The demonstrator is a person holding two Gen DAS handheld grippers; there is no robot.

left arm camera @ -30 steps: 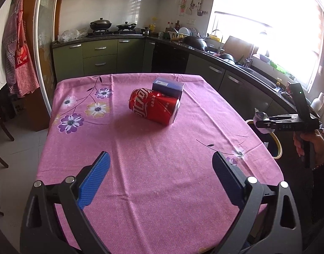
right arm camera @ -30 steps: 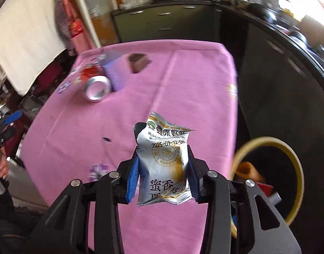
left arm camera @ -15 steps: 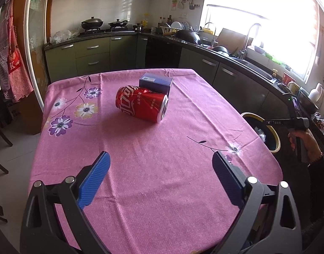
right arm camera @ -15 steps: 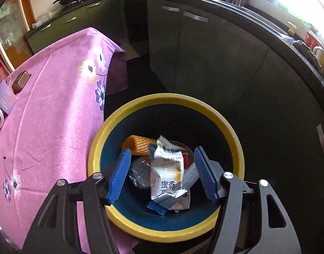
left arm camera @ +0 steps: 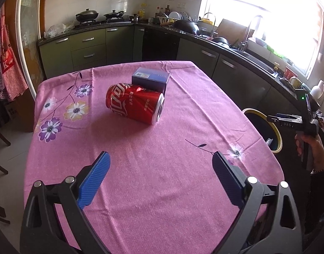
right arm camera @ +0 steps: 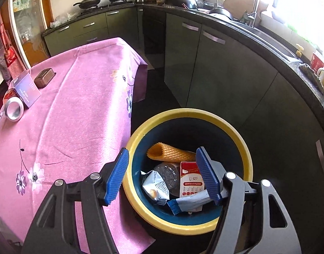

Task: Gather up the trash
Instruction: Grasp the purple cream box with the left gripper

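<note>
A yellow-rimmed bin (right arm camera: pixel 242 135) stands on the floor beside the table; inside lie a white snack wrapper (right arm camera: pixel 155 185), an orange foam sleeve, a red-and-white carton and a plastic lid. My right gripper (right arm camera: pixel 162 176) hangs over the bin, its jaws still opening with nothing between them. On the pink tablecloth a red soda can (left arm camera: pixel 134 103) lies on its side against a blue box (left arm camera: pixel 150 80). My left gripper (left arm camera: pixel 159 182) stands open above the near part of the table, short of the can. The bin (left arm camera: pixel 275 131) and the right gripper (left arm camera: pixel 287 118) show at the right in the left wrist view.
A small brown tray (right arm camera: pixel 44 77) sits behind the blue box (right arm camera: pixel 26 89). Dark green cabinets (right arm camera: pixel 215 67) and a counter with sink and pans run close behind the bin. An apron hangs at far left. A chair leg shows by the table's left side.
The right gripper swung from over the table to over the bin, opened, and the snack wrapper dropped in among the trash. The left gripper moved nearer the can.
</note>
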